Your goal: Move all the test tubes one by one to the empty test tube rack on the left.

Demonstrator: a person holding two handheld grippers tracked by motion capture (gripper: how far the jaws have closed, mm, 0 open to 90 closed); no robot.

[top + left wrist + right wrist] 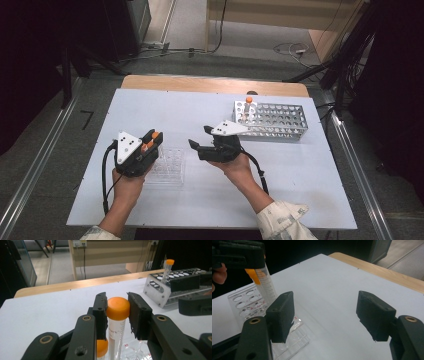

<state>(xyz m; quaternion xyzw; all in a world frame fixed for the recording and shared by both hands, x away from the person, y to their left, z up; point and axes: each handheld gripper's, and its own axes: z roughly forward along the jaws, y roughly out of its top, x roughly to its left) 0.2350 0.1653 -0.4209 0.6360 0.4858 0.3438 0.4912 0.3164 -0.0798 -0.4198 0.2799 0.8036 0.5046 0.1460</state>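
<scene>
Two orange-capped tubes (117, 315) sit between the jaws of the left gripper (148, 145), which shows at the lower left of the high view, over the clear plastic rack (169, 169) that lies just right of it on the white table (295, 170). In the left gripper view the jaws are clamped on the orange cap of the nearer tube at the centre of the frame, the clear graduated body hanging below them, while a second orange cap (102, 348) peeks out low beside the left jaw; whether that second tube is gripped too I cannot tell. The clear rack shows faintly at the bottom edge under the tube. In the right gripper view the held tube (263, 285) appears at the upper left, upright above the clear rack's round holes (249, 305), with the left gripper's dark body across the top corner. The right gripper (199, 138) sits near the middle of the high view, its jaws standing well apart with nothing between them, pointing toward the left of the frame. A metal tube rack (277, 120) stands at the upper right of the table, with one orange-capped tube (248, 106) upright in its left end.
</scene>
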